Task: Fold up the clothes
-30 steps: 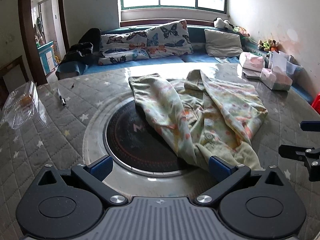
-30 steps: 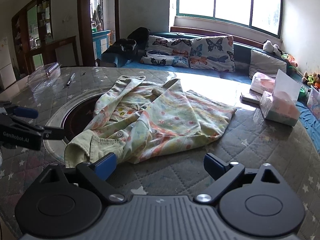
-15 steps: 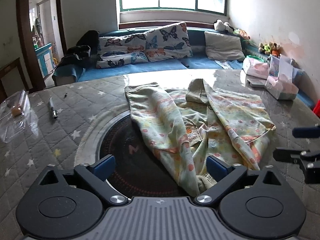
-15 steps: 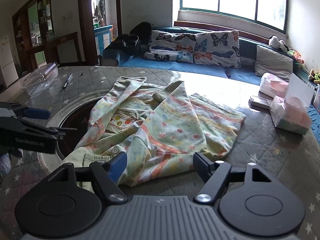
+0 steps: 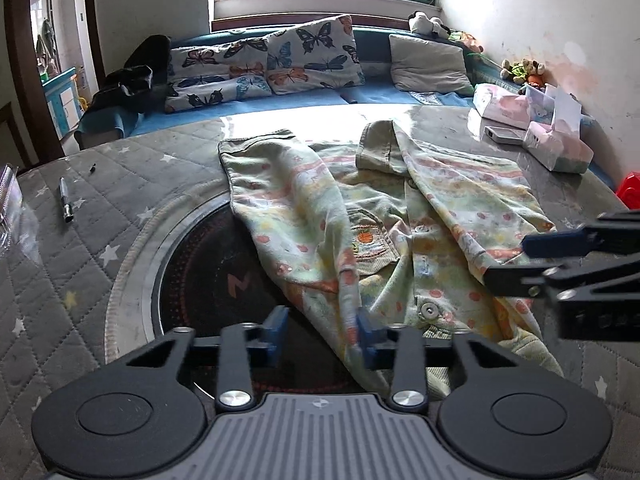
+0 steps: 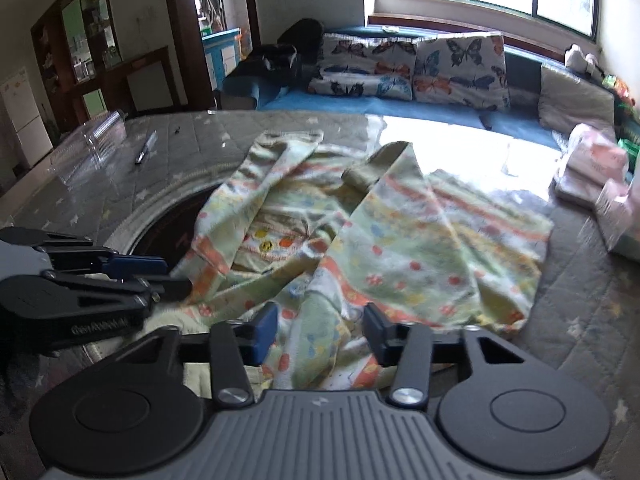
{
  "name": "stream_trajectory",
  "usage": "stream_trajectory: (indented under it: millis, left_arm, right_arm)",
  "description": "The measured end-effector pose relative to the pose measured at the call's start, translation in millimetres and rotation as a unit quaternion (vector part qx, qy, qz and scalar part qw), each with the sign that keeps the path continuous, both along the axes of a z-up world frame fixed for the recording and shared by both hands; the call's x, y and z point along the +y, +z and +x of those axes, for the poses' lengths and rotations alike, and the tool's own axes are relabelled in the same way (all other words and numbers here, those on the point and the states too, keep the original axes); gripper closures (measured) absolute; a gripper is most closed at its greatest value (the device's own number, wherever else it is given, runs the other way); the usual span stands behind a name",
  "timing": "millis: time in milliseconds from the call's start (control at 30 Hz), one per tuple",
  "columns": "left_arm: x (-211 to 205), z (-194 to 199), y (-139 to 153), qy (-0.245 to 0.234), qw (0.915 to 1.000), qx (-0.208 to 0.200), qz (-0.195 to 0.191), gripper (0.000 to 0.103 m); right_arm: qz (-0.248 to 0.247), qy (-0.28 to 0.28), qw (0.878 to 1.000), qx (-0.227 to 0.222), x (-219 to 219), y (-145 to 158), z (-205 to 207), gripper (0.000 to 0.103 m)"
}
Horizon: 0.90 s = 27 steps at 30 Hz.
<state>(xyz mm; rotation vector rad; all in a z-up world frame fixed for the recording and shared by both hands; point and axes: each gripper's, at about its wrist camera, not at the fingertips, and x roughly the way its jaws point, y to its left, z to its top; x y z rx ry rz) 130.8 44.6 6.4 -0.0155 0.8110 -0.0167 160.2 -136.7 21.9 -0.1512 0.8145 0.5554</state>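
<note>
Folding has barely begun: shirt (image 5: pixel 400 216) lies rumpled and open on the table (image 5: pixel 120 176). Left gripper (image 5: pixel 320 336) and right gripper (image 6: pixel 318 330) are closing around its near hem, not yet clamped.

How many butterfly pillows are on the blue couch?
2. The long butterfly pillow lies at the left of the couch, and the squarer butterfly pillow leans beside it on its right. A plain grey pillow sits further right.
</note>
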Motion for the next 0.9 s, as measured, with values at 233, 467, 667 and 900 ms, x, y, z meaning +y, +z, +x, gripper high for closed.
stream_trajectory:
  millis: [233,467,667,900]
  left_arm:
    - [12.9,-15.1,-3.0,0.021,0.9995,0.002,-0.021,0.098]
    - [17.1,-48.3,1.8,0.055,0.9977,-0.004,-0.04,0.1]
    - [7.0,-83.5,0.0,0.049,0.9979,-0.001,-0.042,0.099]
    - [5.5,-89.5,0.1,0.039,0.9986,0.008,-0.034,0.086]
  right_arm:
    - [0.01,-0.015,1.0,0.017,-12.5,-10.2,-8.1,0.091]
    - [0.025,-0.029,0.999,0.013,-42.2,-7.5,-32.2,0.098]
    - [0.023,-0.026,0.999,0.031,-64.5,-7.3,-57.8,0.098]
    - [0.001,-0.006,1.0,0.02,-62.2,3.6,-69.7,0.086]
